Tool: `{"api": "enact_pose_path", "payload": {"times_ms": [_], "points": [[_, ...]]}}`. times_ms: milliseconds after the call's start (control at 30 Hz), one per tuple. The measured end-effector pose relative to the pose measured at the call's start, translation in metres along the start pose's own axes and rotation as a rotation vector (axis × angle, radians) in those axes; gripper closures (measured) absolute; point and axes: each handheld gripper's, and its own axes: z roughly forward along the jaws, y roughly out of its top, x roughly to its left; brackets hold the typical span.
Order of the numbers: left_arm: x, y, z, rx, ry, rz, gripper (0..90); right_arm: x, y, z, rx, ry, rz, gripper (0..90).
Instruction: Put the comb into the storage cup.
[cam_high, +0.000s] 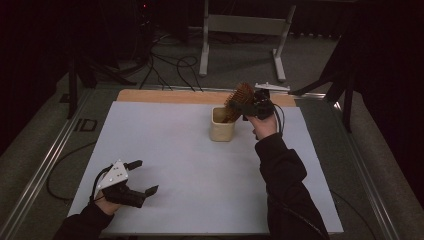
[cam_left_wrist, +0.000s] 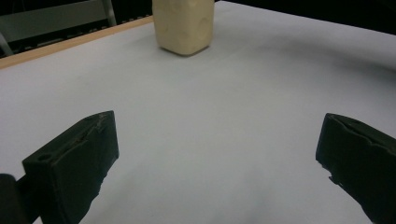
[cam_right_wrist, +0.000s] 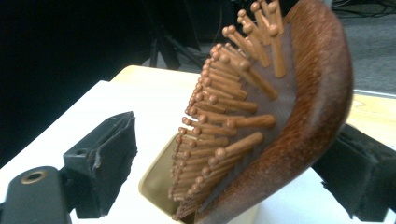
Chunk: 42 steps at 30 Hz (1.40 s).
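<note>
A brown wooden hairbrush (cam_high: 239, 99) with peg bristles stands tilted in a cream cup (cam_high: 221, 128) at the back centre of the white mat. My right gripper (cam_high: 253, 106) is at the brush head, held from the right. In the right gripper view the brush (cam_right_wrist: 285, 116) sits between the jaws with its handle down in the cup (cam_right_wrist: 153, 183). The left jaw stands clear of the bristles and the right jaw is close behind the brush's back, so my right gripper (cam_right_wrist: 233, 149) is open. My left gripper (cam_high: 148, 176) rests open and empty at the near left, and its view (cam_left_wrist: 215, 158) faces the cup (cam_left_wrist: 184, 25).
The white mat (cam_high: 200, 175) covers most of the table, with a wooden strip (cam_high: 170, 95) along the far edge. A small white object (cam_high: 272, 86) lies behind the right gripper. Cables and a grey metal frame (cam_high: 245, 25) are on the floor beyond.
</note>
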Motion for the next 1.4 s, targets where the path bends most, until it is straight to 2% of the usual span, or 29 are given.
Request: {"api": "enact_pose_path", "payload": {"times_ms": [67, 233, 400, 500, 700, 800, 1400], "points": [[0.000, 0.000, 0.000, 0.000, -0.001, 0.000, 0.1, 0.000, -0.001, 0.000, 0.006, -0.001, -0.009, 9.4], [0.001, 0.000, 0.000, -0.001, 0.002, -0.001, 0.1, -0.002, -0.003, -0.002, -0.023, -0.006, -0.015, 9.4], [0.001, 0.000, 0.000, -0.001, 0.001, -0.001, 0.1, -0.003, -0.004, -0.004, -0.022, 0.008, -0.033, 9.4], [0.000, 0.000, 0.000, -0.003, 0.002, 0.000, 0.1, -0.004, -0.004, -0.006, -0.022, -0.002, -0.042, 9.4], [0.001, 0.000, -0.001, -0.006, 0.004, -0.005, 0.1, -0.006, -0.003, -0.010, -0.003, -0.011, -0.073, 9.4], [0.000, 0.000, 0.000, -0.001, 0.000, 0.001, 0.1, -0.006, -0.004, -0.014, 0.004, 0.000, -0.085, 9.3], [-0.001, 0.001, -0.002, -0.002, 0.001, 0.003, 0.1, -0.013, -0.021, -0.026, 0.025, 0.001, -0.118, 9.2]]}}
